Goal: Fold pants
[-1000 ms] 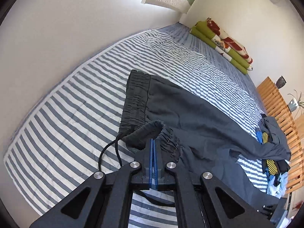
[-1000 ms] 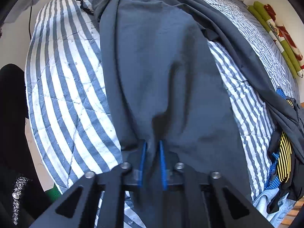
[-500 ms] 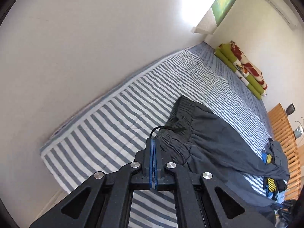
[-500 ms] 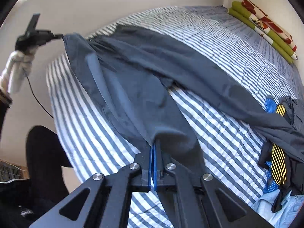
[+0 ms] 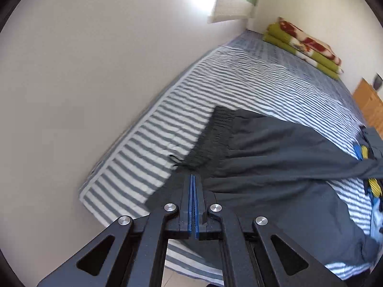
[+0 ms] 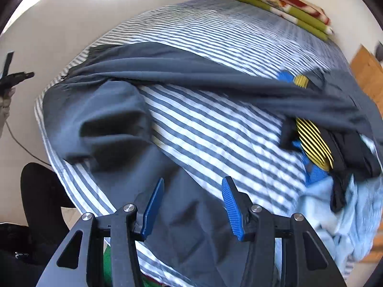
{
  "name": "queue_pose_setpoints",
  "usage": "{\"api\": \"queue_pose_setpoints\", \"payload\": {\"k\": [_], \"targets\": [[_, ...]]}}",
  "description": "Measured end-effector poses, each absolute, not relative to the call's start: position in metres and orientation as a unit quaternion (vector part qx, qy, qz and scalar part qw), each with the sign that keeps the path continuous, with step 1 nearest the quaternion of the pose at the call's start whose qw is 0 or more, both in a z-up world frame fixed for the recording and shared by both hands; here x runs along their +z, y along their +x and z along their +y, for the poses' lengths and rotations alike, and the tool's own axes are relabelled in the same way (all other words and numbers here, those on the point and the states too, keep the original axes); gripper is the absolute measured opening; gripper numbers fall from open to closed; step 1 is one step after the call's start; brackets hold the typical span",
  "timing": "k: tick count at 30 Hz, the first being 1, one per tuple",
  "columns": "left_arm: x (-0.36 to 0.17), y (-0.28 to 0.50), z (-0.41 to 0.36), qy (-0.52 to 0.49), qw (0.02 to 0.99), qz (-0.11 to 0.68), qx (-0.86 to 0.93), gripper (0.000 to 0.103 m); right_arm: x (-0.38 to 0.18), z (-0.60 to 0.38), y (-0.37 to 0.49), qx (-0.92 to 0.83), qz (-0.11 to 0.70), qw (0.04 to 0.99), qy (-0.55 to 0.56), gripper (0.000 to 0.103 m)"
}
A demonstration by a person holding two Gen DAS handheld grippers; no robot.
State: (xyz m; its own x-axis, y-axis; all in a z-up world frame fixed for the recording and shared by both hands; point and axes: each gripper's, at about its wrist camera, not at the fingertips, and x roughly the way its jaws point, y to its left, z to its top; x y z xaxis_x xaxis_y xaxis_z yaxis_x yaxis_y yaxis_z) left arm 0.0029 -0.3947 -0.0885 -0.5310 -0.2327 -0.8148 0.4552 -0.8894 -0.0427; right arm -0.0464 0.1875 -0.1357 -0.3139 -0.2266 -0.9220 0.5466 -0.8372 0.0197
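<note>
Left wrist view: left gripper (image 5: 193, 179), pads pressed together, sits at the waistband of dark grey pants (image 5: 275, 148) spread across striped bed (image 5: 251, 76). Right gripper (image 6: 192, 191), fingers wide apart, empty, hovers over 1 pant leg; clothes pile (image 6: 318, 143) beyond, folded blanket (image 6: 287, 4) at far wall.

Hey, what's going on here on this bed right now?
A person is folding dark grey pants on a striped bed with two handheld grippers. The left gripper is shut right at the waistband edge, though the grip itself is hidden. The right gripper is open above one pant leg, holding nothing. A pile of other clothes sits alongside.
</note>
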Motion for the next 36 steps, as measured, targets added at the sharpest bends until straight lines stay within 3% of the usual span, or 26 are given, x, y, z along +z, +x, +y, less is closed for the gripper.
{"api": "queue_pose_setpoints", "payload": {"k": [7,10,14,20,22,28,32,36], "targets": [[-0.090,-0.052,-0.245,0.466,0.029,0.082,-0.880,0.000,-0.157,0.361,-0.013,-0.816,0.034,0.065,0.574,0.046],[-0.107,-0.073,-0.197,0.484,-0.013,0.058,-0.873,0.000,-0.162,0.405,0.008,-0.812,-0.030,0.053,0.580,0.046],[-0.128,-0.099,-0.156,0.512,-0.032,0.033,-0.858,0.000,-0.163,0.419,0.028,-0.812,-0.054,0.078,0.576,0.046],[-0.164,-0.113,-0.149,0.531,-0.012,0.028,-0.847,0.000,-0.187,0.389,0.013,-0.794,-0.046,0.119,0.594,0.046],[-0.170,-0.107,-0.159,0.538,-0.001,0.036,-0.842,0.000,-0.195,0.370,0.012,-0.791,-0.023,0.125,0.598,0.022],[-0.169,-0.096,-0.194,0.534,0.031,0.051,-0.843,0.000,-0.125,0.360,0.021,-0.836,-0.018,0.155,0.526,0.022],[-0.166,-0.101,-0.201,0.526,0.047,0.053,-0.847,0.000,-0.071,0.405,-0.015,-0.870,-0.029,0.089,0.483,0.022],[-0.169,-0.112,-0.189,0.528,0.043,0.047,-0.847,0.000,-0.077,0.457,-0.067,-0.873,-0.023,-0.016,0.488,0.025]]}}
